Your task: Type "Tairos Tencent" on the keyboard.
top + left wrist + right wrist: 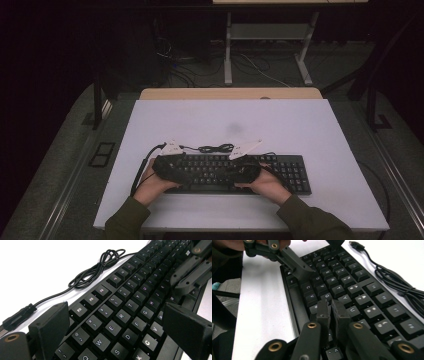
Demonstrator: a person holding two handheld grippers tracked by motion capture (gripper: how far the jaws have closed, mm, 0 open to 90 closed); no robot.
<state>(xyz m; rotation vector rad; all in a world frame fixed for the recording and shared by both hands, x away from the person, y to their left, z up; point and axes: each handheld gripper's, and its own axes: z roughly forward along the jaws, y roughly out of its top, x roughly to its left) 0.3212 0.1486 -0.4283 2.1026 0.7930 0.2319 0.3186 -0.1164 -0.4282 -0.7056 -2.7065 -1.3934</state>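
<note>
**Both tools over the keyboard**

I have the black keyboard (pixel 235 172) lying flat on the white worktop (pixel 300 130), near its front edge and a little right of centre, long side running across. Its black cable (pixel 95 270) trails off the back edge in a loose coil on the worktop, the plug (pixel 17 316) lying free just beside the keyboard's left rear corner.

My left tool (pixel 115 325) hangs over the left letter keys with its jaws spread wide, the keys from R to C showing in the gap; it has hold of nothing. My right tool (pixel 331 312) sits low over the keys around G and H, jaws drawn almost together with only a thin slit between them and nothing visible in it.
</note>
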